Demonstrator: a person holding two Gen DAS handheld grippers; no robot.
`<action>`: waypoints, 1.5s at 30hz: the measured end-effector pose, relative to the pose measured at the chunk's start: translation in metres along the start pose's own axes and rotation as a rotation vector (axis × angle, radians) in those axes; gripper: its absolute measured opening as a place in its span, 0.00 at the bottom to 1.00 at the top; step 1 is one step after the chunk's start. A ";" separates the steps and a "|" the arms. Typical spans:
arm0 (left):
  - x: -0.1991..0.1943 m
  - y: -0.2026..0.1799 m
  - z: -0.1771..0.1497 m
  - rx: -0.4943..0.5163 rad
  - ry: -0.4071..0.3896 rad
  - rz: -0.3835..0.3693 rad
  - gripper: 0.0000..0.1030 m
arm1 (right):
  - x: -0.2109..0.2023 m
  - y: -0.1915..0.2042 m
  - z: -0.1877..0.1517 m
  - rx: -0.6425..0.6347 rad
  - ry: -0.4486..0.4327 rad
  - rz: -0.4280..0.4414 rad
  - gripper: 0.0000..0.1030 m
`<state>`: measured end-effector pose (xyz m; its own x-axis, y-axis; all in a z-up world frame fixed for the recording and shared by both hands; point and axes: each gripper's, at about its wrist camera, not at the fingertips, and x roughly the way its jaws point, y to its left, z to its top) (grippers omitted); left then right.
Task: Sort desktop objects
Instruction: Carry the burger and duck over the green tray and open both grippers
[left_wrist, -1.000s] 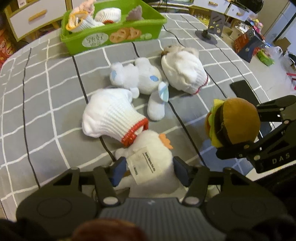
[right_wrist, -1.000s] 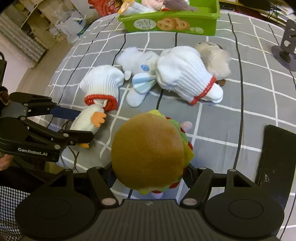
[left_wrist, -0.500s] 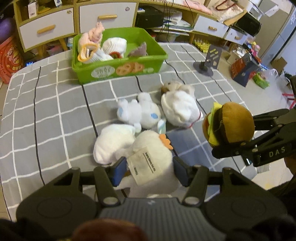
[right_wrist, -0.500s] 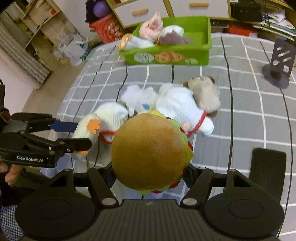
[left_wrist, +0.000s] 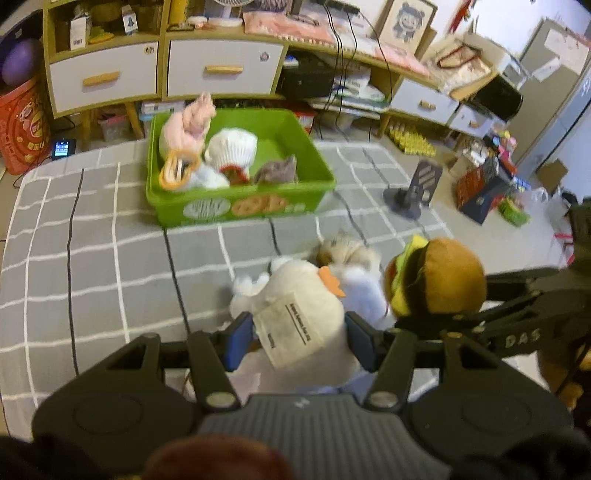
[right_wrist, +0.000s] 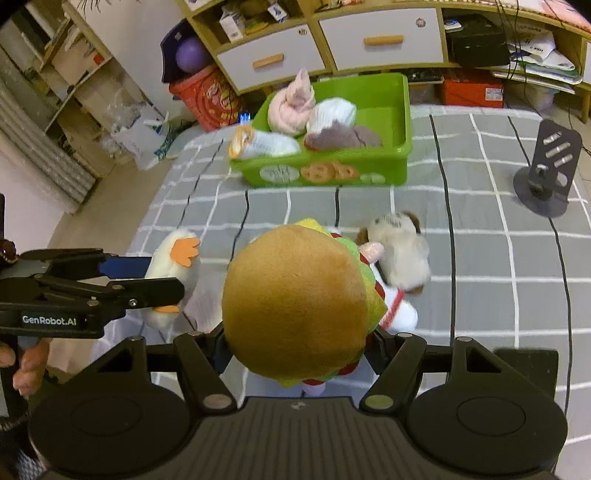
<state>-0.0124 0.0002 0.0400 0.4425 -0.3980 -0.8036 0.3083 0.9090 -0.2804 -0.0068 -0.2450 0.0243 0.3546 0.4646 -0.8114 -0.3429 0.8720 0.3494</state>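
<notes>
My left gripper (left_wrist: 299, 334) is shut on a white duck plush (left_wrist: 295, 295) with an orange beak and a paper tag, held above the grey checked cloth (left_wrist: 92, 258). My right gripper (right_wrist: 295, 350) is shut on a burger plush (right_wrist: 295, 299), which hangs just right of the duck (right_wrist: 177, 258). Ahead stands a green bin (left_wrist: 240, 210) holding a pink plush, white socks and a grey item. On the cloth below lie a brown-and-white dog plush (right_wrist: 399, 243) and a white glove with a red cuff (right_wrist: 402, 317), partly hidden by the held toys.
A black phone stand (right_wrist: 546, 173) sits at the cloth's right side and a flat black object (right_wrist: 524, 365) near its front right. Behind the bin are drawer cabinets (left_wrist: 221, 70) and a red bucket (left_wrist: 26, 125). A hand (right_wrist: 26, 362) holds the left gripper.
Both grippers have risen with their plush toys and tipped up toward the bin. The toys on the cloth have dropped lower in view and are now largely covered.
</notes>
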 end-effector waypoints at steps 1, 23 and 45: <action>0.000 0.000 0.006 -0.008 -0.012 -0.003 0.53 | 0.000 0.001 0.005 0.002 -0.008 -0.007 0.67; 0.047 0.044 0.085 -0.312 -0.175 -0.101 0.53 | 0.051 -0.016 0.088 0.134 -0.125 -0.079 0.67; 0.109 0.075 0.105 -0.496 -0.338 -0.122 0.54 | 0.104 -0.060 0.122 0.344 -0.265 -0.073 0.68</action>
<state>0.1470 0.0118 -0.0129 0.6966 -0.4462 -0.5619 -0.0190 0.7714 -0.6360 0.1569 -0.2298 -0.0239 0.5939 0.3839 -0.7071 -0.0149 0.8839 0.4675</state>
